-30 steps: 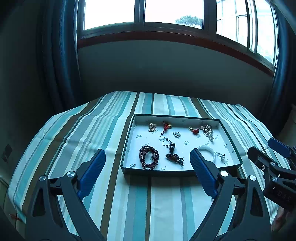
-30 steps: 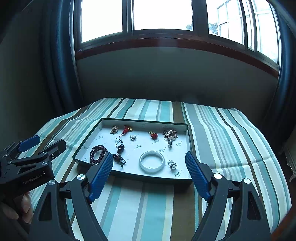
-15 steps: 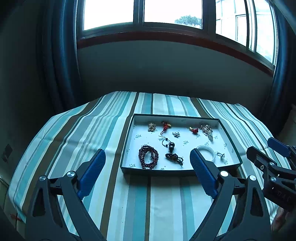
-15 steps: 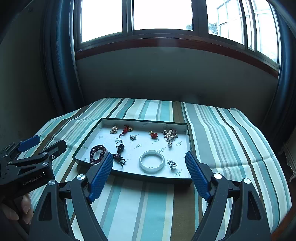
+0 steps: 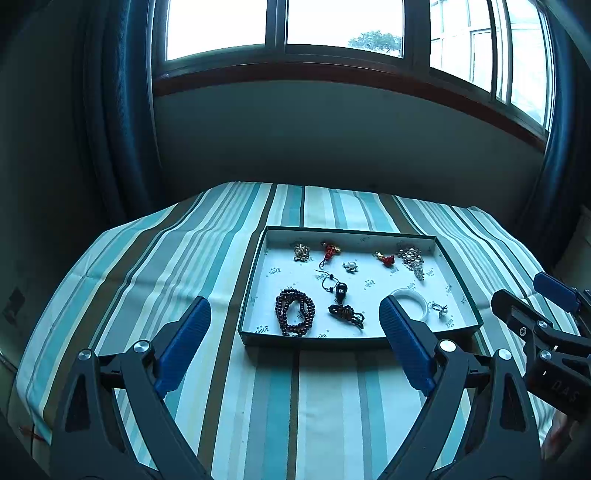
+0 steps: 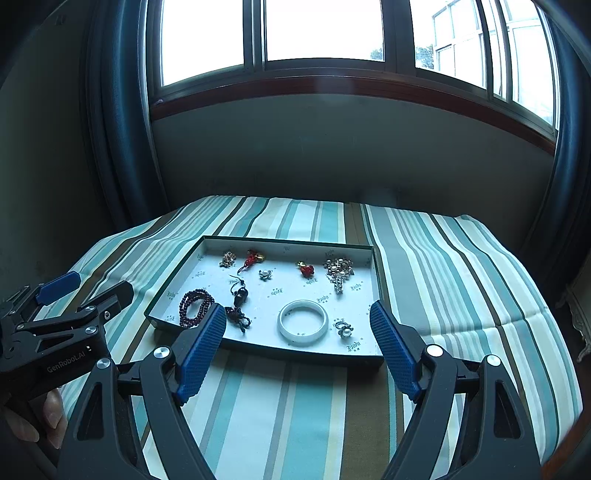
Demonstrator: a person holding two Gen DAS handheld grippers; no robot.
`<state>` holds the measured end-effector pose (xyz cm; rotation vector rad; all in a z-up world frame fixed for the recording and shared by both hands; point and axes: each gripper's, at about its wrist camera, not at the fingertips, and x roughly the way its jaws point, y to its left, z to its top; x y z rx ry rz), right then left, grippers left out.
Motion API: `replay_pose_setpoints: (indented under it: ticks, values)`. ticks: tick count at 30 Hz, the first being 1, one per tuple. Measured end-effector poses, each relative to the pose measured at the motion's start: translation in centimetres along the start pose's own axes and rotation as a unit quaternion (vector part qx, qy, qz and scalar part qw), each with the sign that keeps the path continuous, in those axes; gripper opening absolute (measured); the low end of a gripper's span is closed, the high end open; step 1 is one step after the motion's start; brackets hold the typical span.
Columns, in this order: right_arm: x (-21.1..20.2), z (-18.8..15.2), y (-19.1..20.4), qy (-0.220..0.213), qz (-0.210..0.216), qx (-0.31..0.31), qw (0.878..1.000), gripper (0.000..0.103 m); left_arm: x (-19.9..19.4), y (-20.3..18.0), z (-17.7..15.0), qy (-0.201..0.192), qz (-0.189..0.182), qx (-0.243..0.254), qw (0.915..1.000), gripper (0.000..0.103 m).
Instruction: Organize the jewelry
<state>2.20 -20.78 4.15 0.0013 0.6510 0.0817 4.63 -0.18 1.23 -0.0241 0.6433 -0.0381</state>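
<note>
right wrist view: both grippers (image 6: 297, 350) angled down, jaws spread, empty, before tray (image 6: 266, 346)

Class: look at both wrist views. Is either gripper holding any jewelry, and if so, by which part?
Nothing is held. The left gripper and right gripper both stand open and empty, short of the tray.

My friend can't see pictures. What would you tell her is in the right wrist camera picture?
A shallow dark-edged tray with a white floor sits on a striped tablecloth, holding a white bangle, a dark red bead bracelet, a pearl ring and small brooches. The right gripper hangs open and empty before it, beneath a bright window.
</note>
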Motion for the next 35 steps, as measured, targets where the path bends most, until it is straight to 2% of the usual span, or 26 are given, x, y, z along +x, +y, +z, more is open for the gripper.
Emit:
replay_pose_setpoints:
  ticks: [12,15,26,29,35]
  values:
    - [0.0,0.0,0.0,0.0,0.0,0.0,1.0,0.079,0.0,-0.1,0.0,-0.004,0.0,0.007,1.0,0.092]
    - [-0.1,0.0,0.0,0.001,0.0,0.001,1.0,0.079,-0.1,-0.1,0.0,-0.006,-0.001,0.007,1.0,0.099]
    - [-0.1,-0.1,0.0,0.002,-0.001,0.001,1.0,0.079,-0.2,0.1,0.0,-0.013,-0.006,0.003,0.9999,0.101]
    - [0.1,-0.2,-0.2,0.002,-0.003,0.004,1.0,0.079,0.0,0.4,0.1,-0.018,0.011,0.005,0.9998,0.101]
    - [1.5,-0.2,-2.3,0.007,-0.013,0.018,1.0,0.079,2.5,2.7,0.3,0.018,0.023,-0.012,0.9995,0.101]
